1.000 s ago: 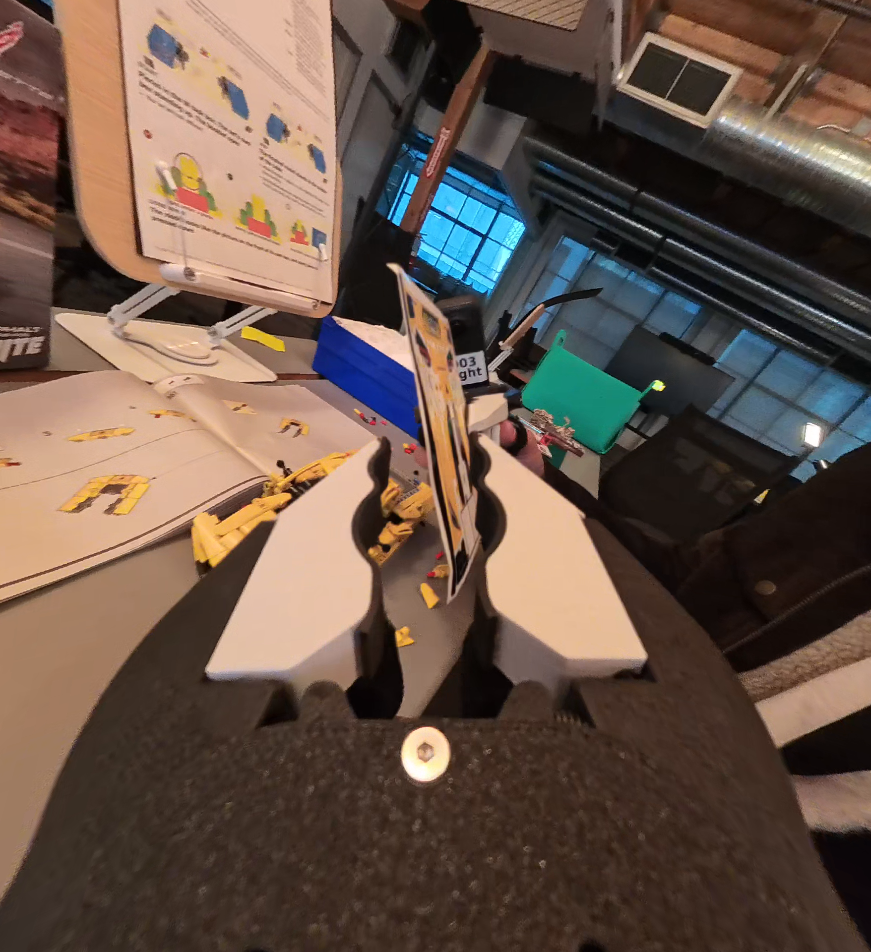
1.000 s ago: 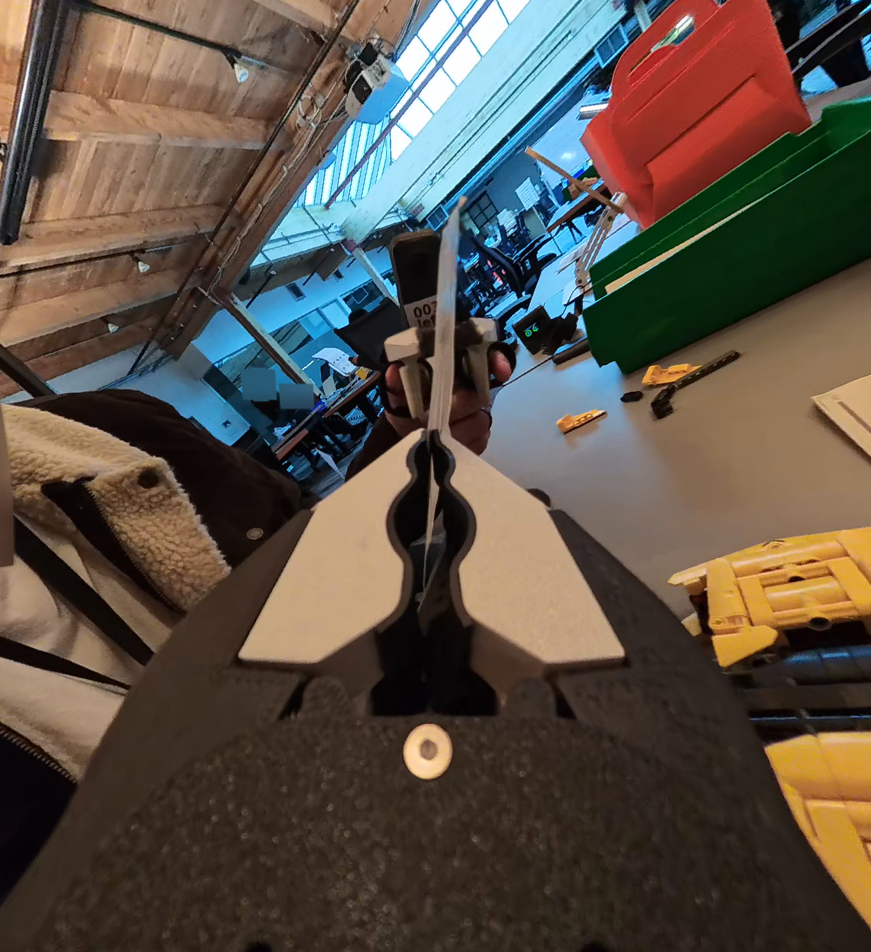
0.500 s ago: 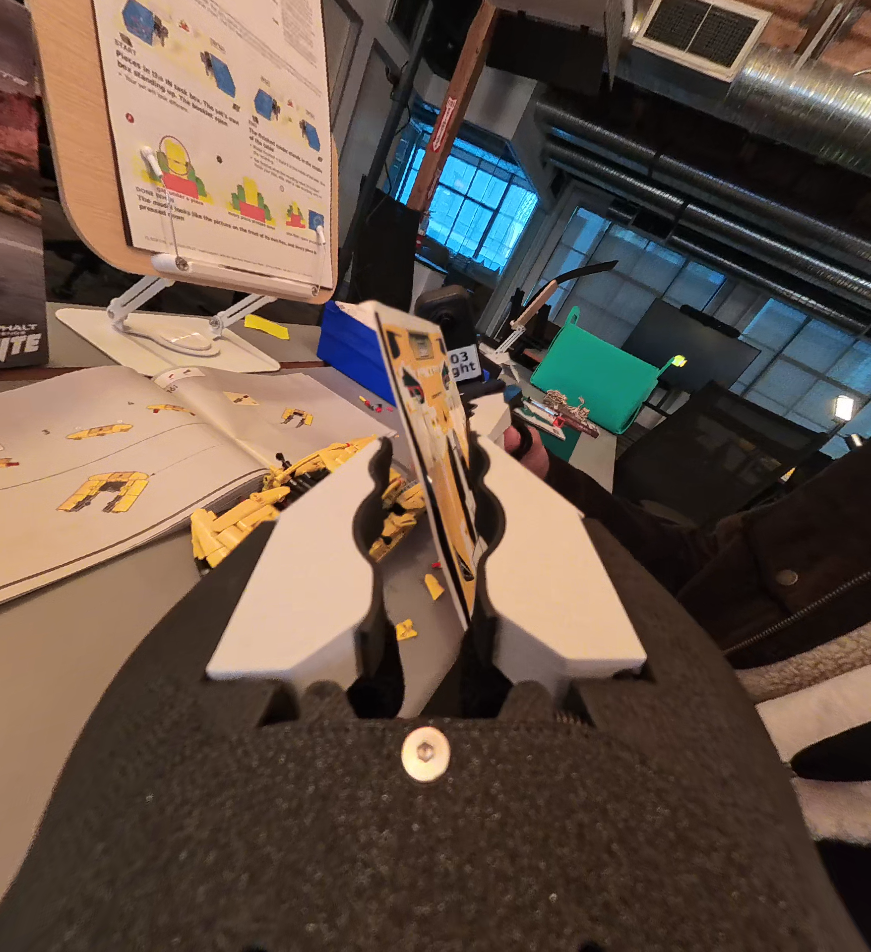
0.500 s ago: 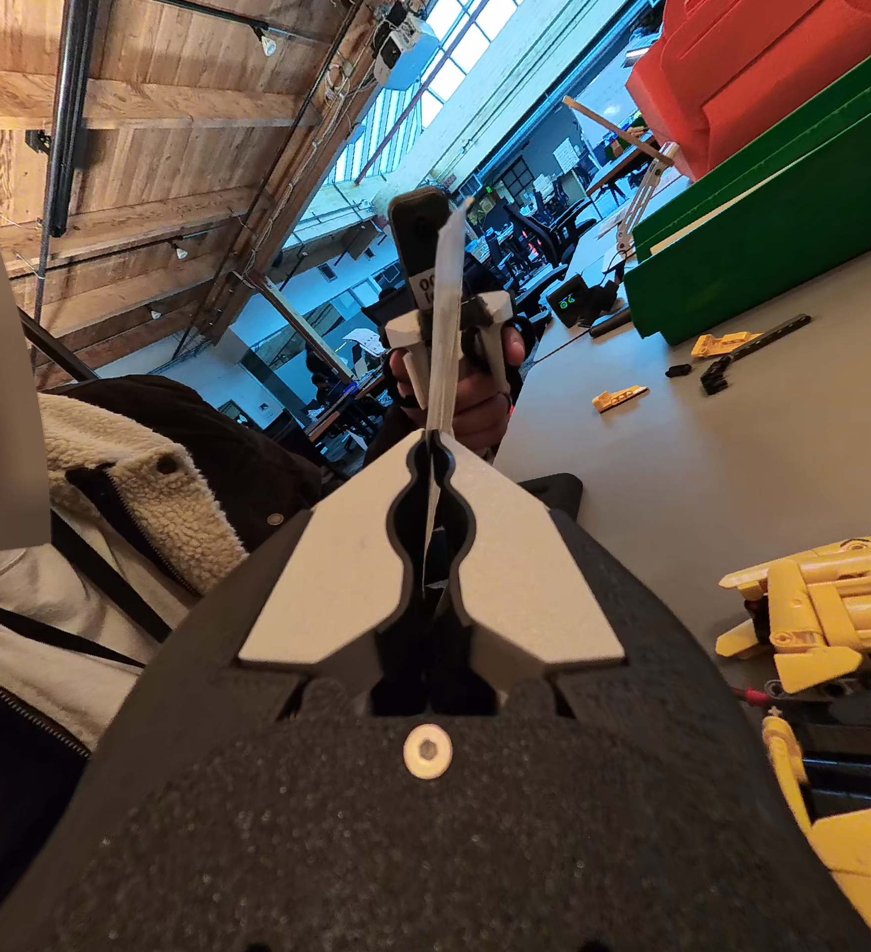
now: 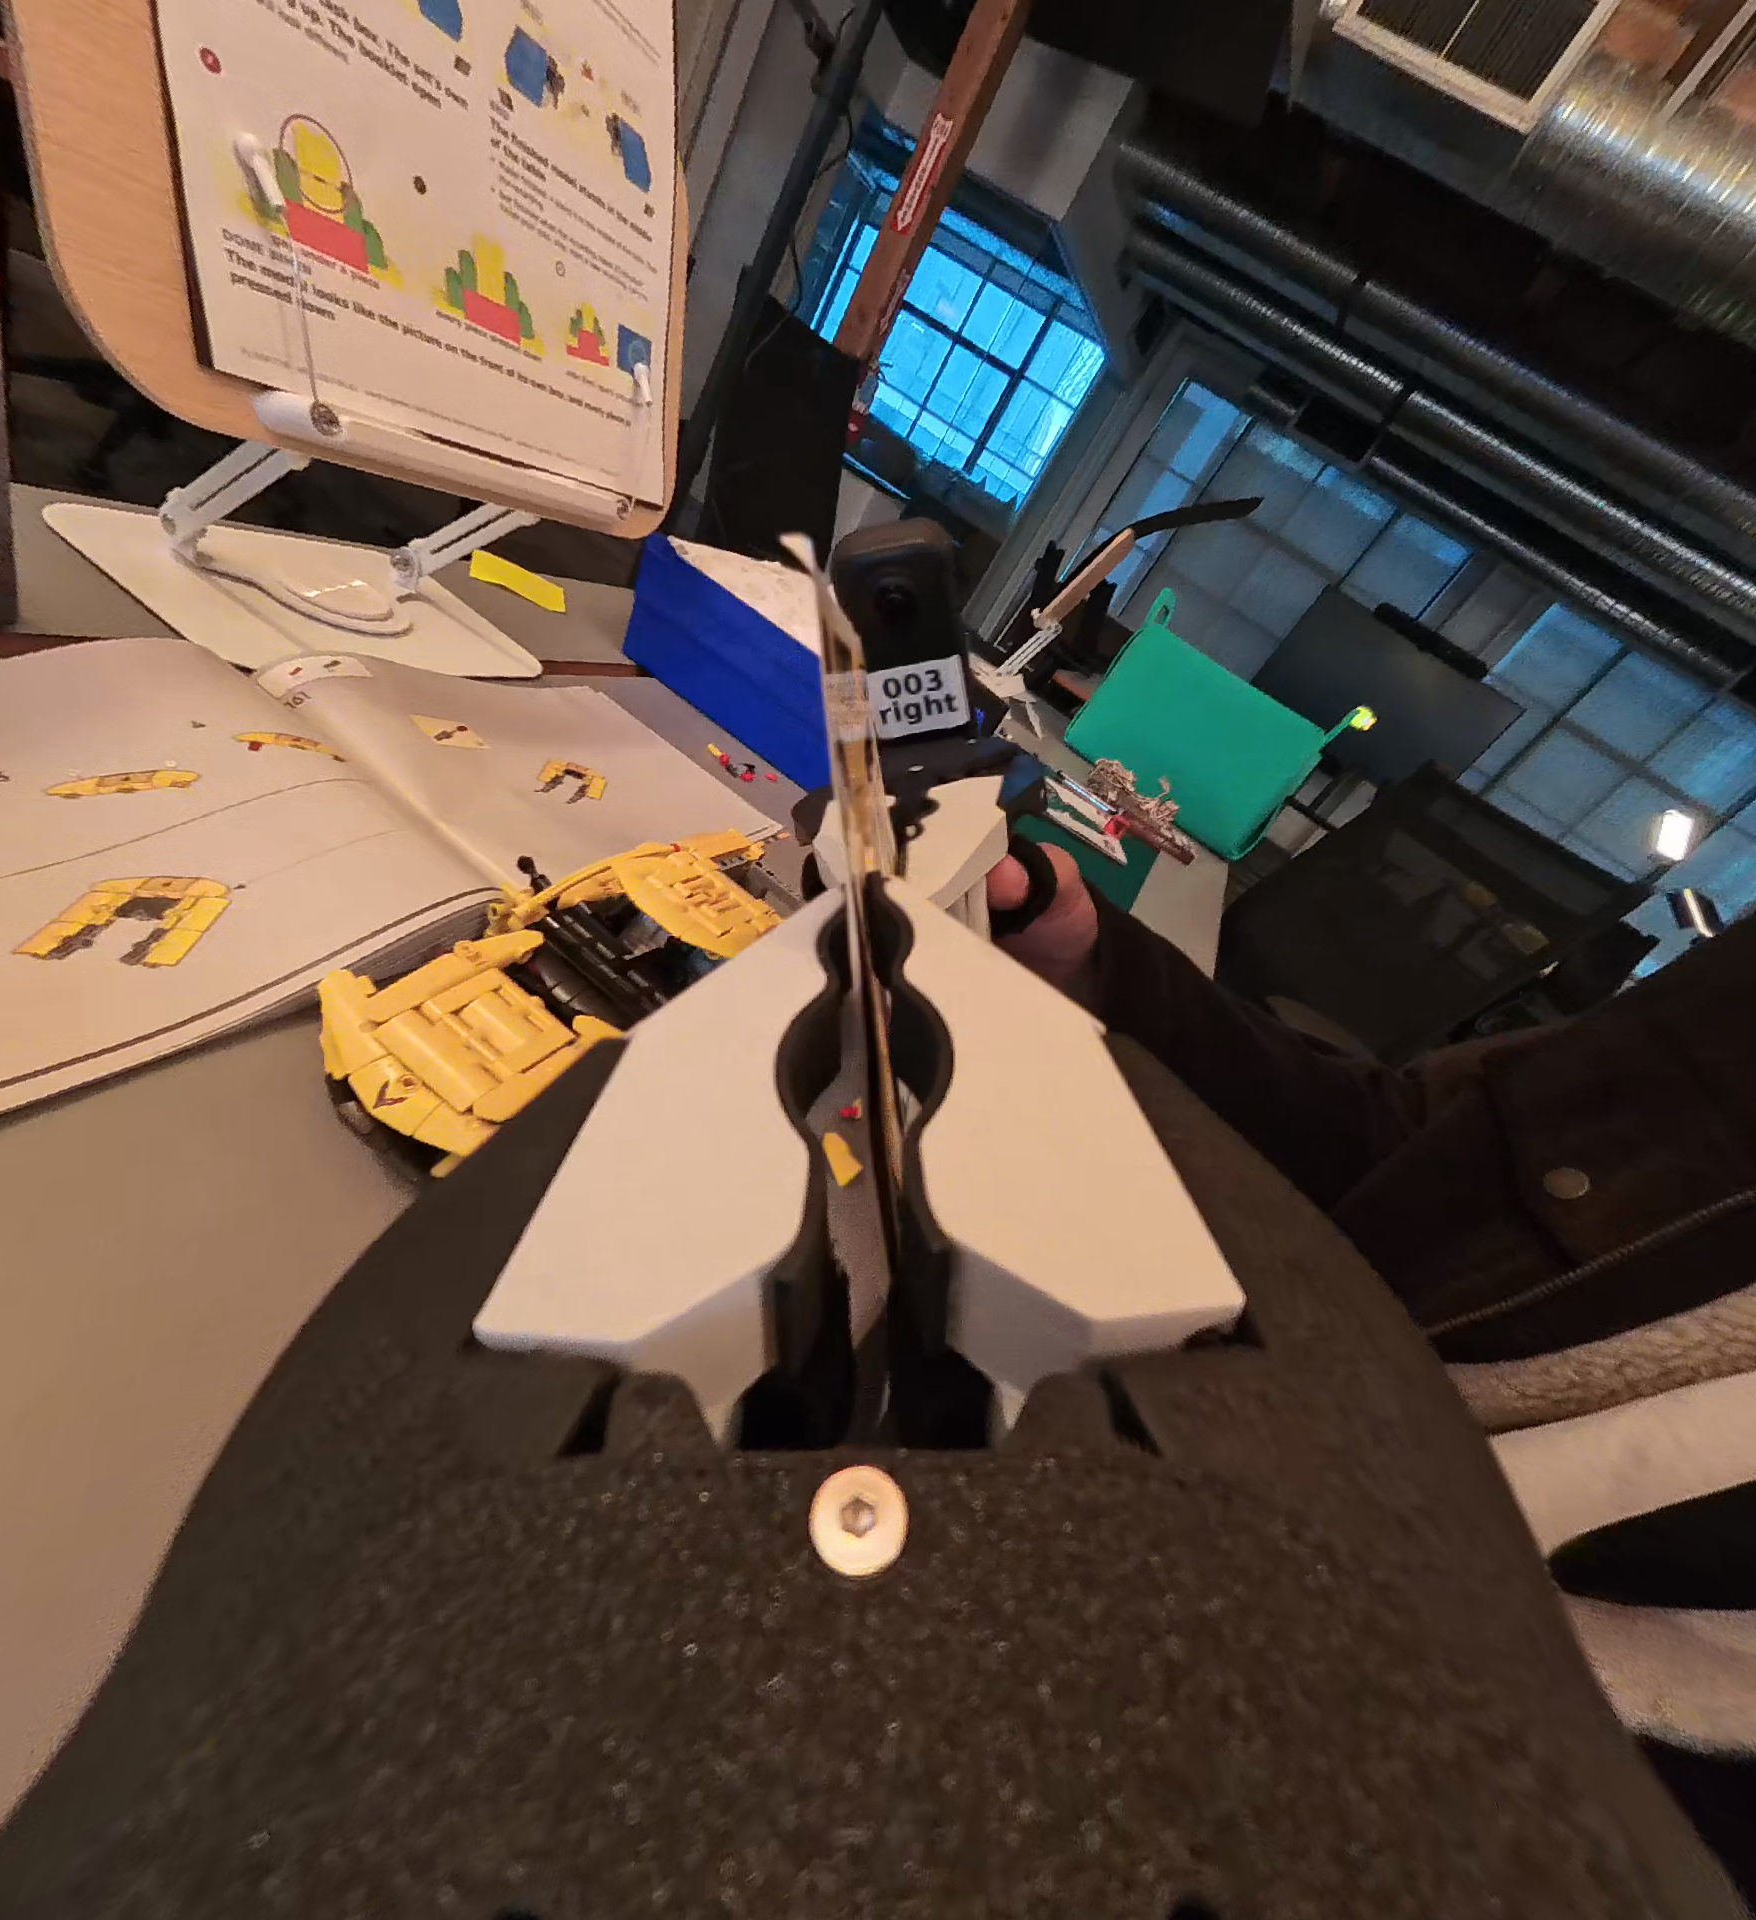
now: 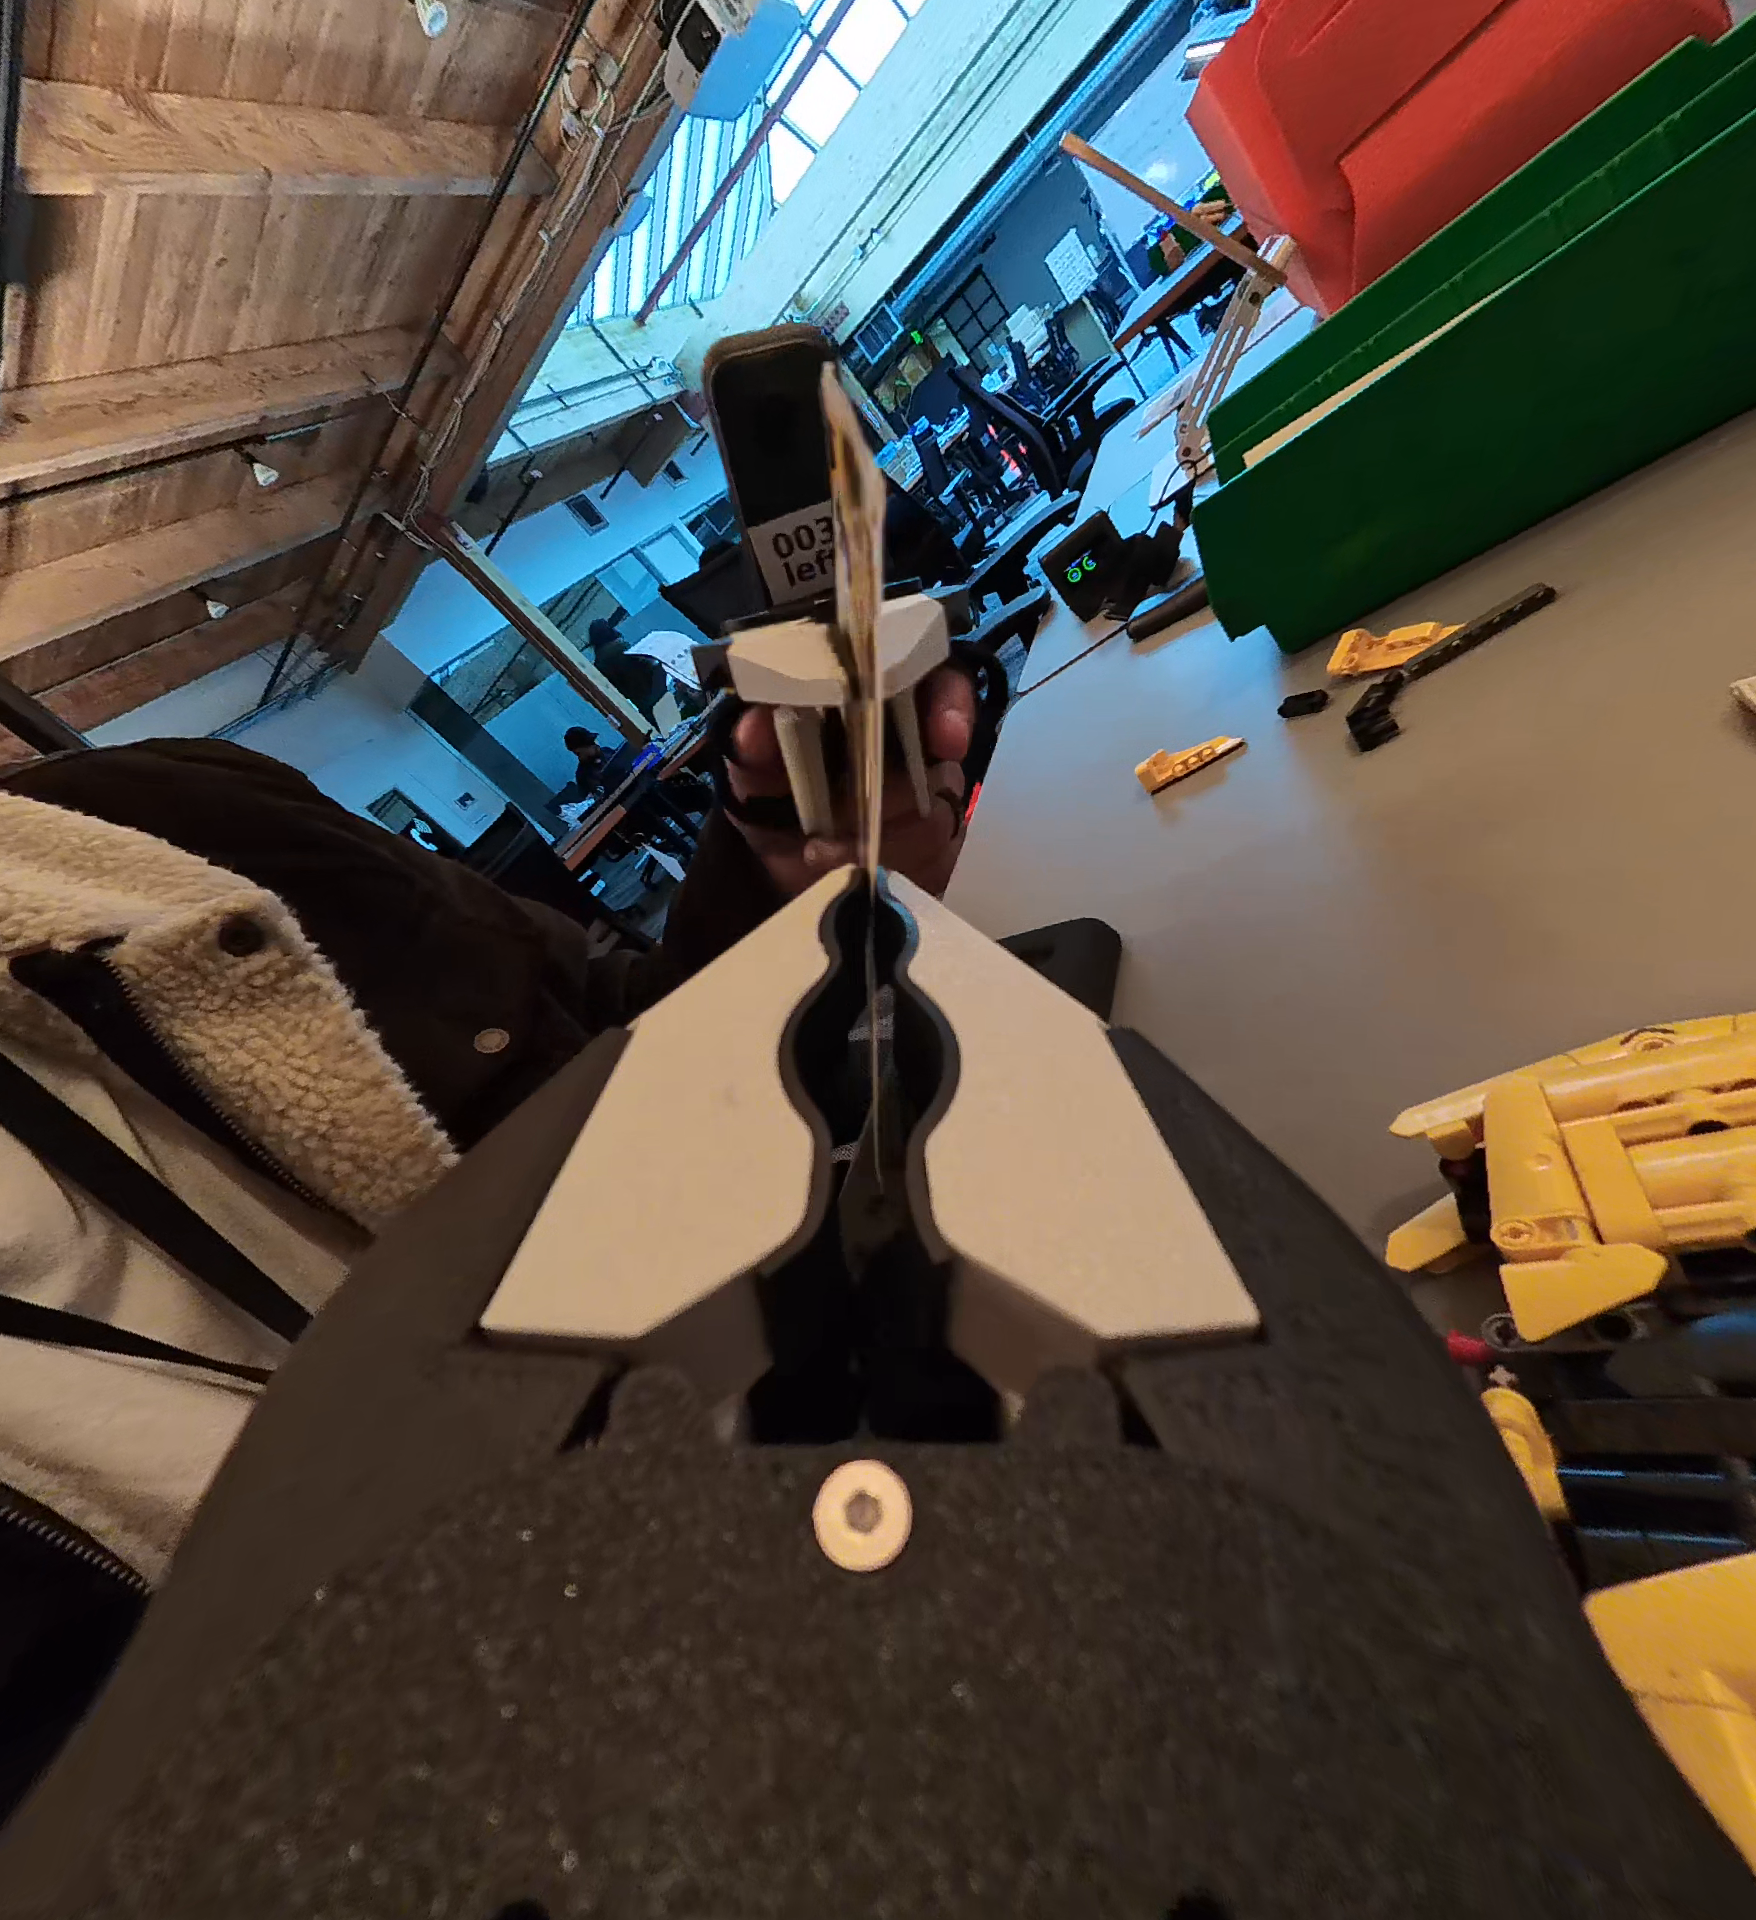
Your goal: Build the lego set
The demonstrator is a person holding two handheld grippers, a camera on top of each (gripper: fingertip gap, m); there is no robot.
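Done so far: the yellow car (image 5: 541,997) looks mostly built and sits on the worktop (image 5: 105,1299), next to the open booklet (image 5: 178,831).
Left to do: stickers, I think; loose bits (image 6: 1191,764) lie on the worktop.
Sticker sheet (image 5: 846,748): thin, seen edge-on, up in the air between both tools.
Left gripper (image 5: 866,888): jaws pinched tight on one end of the sheet.
Right gripper (image 6: 869,883): jaws pinched tight on the other end.

The left gripper (image 5: 866,894) has closed from a wide gap onto the sticker sheet (image 5: 846,748), which now stands edge-on. The yellow car (image 5: 531,997) lies nearer than before, and the right gripper (image 6: 869,888) has drawn closer to the left one.
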